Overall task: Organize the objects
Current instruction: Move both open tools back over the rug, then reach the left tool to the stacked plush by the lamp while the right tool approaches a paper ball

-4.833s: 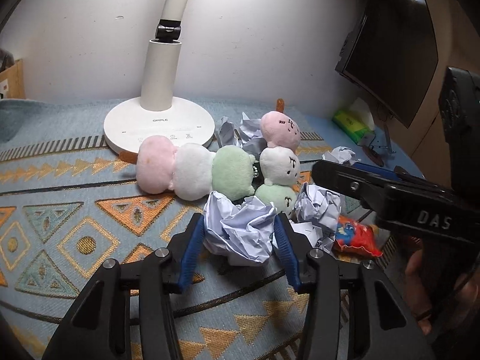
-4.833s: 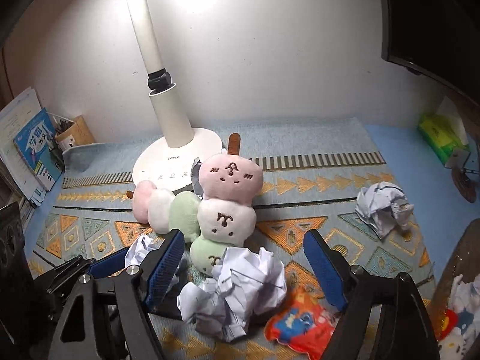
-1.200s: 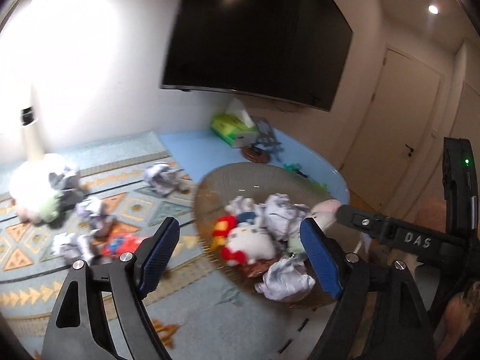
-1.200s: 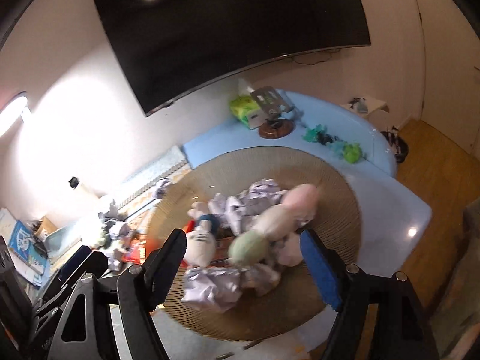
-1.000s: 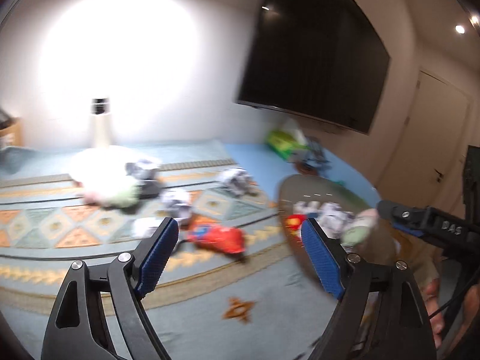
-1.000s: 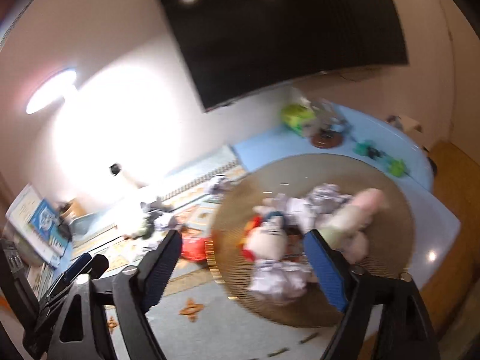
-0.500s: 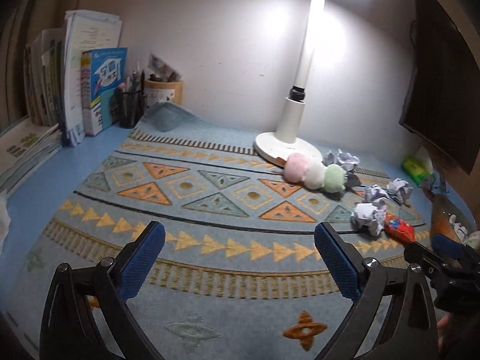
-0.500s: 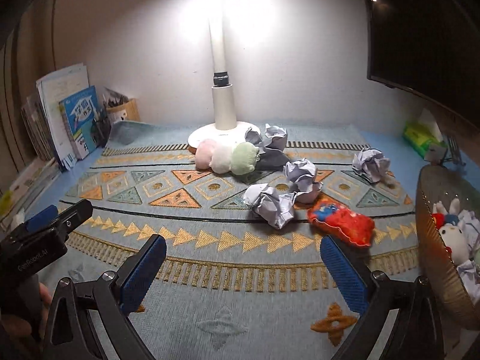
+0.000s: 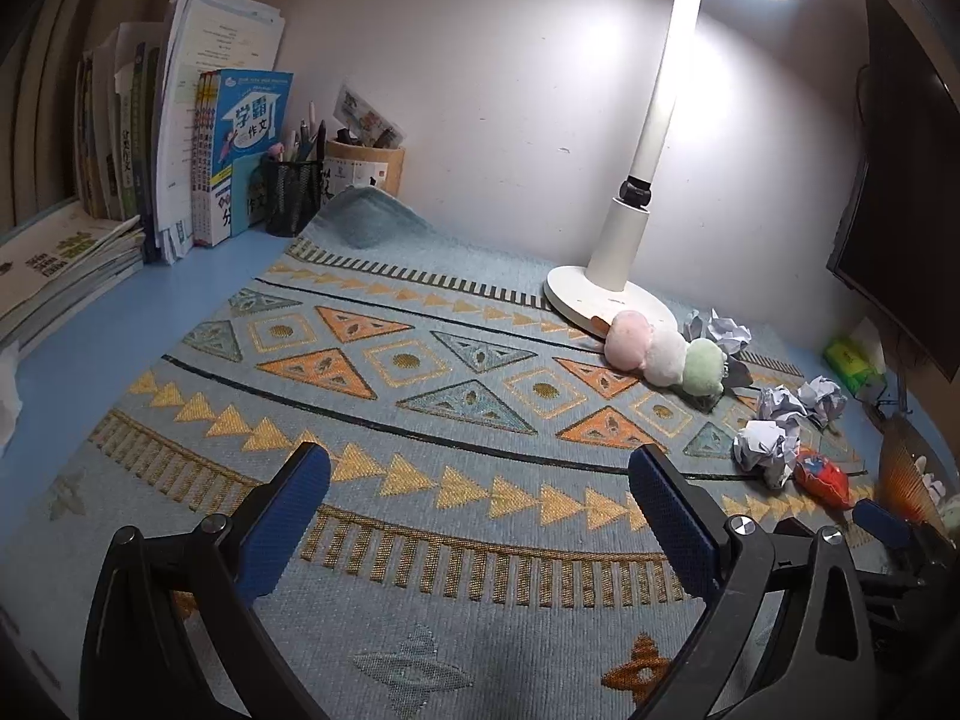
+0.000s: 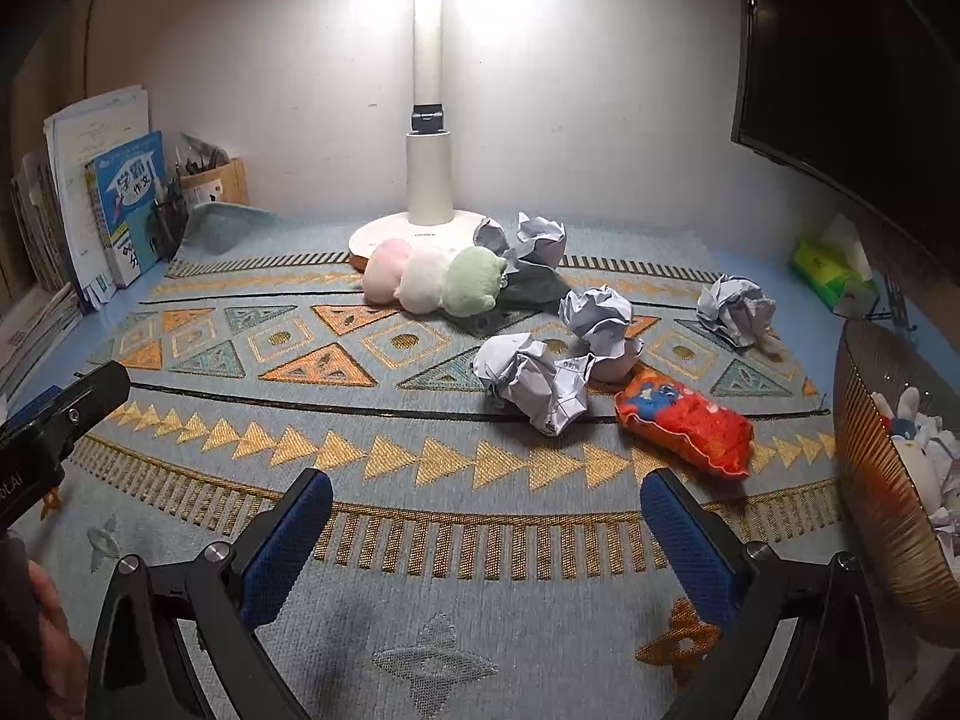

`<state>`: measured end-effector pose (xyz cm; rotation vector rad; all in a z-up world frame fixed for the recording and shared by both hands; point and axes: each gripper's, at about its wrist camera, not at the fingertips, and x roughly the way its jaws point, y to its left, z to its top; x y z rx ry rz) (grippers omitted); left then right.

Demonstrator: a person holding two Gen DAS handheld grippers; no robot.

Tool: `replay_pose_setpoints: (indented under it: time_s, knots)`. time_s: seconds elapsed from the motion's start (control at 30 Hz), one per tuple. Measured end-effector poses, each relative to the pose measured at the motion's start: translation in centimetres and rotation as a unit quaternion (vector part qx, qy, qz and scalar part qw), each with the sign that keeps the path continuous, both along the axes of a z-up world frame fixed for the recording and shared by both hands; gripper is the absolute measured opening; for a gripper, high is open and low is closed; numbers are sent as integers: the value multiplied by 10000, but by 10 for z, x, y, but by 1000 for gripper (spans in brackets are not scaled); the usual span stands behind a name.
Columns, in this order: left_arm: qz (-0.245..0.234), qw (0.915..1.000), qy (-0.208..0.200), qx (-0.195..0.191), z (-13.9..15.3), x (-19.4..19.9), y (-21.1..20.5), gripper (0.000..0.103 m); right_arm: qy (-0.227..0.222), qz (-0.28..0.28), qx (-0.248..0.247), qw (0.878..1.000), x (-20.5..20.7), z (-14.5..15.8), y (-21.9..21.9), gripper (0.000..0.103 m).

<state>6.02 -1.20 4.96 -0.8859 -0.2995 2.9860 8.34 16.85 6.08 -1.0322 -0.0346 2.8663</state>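
A pink, white and green plush skewer lies on the patterned mat by the lamp base. Several crumpled paper balls and a red snack packet lie to its right. A woven basket at the right edge holds plush toys and paper. My left gripper is open over bare mat, far left of the objects. My right gripper is open too, nothing between its blue pads, short of the paper balls.
A white desk lamp stands at the back. Books and pen holders line the left side. A dark monitor hangs at the right, with a green tissue pack below it.
Both views swung left from the basket to the mat with lamp and books. The paper ball and plush held earlier are gone from the jaws, which stand wider. No motion in the last half second.
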Motion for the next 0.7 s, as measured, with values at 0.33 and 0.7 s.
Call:
replay_pose_setpoints:
  time_s: [0.33, 0.7]
  knots:
    - [82, 10000, 28, -10, 1, 3, -1, 100, -55, 168, 30, 9998, 2, 0, -4, 103]
    - [-333, 9988, -351, -71, 2, -14, 13, 100, -85, 422, -1137, 9926, 0, 6, 30, 103]
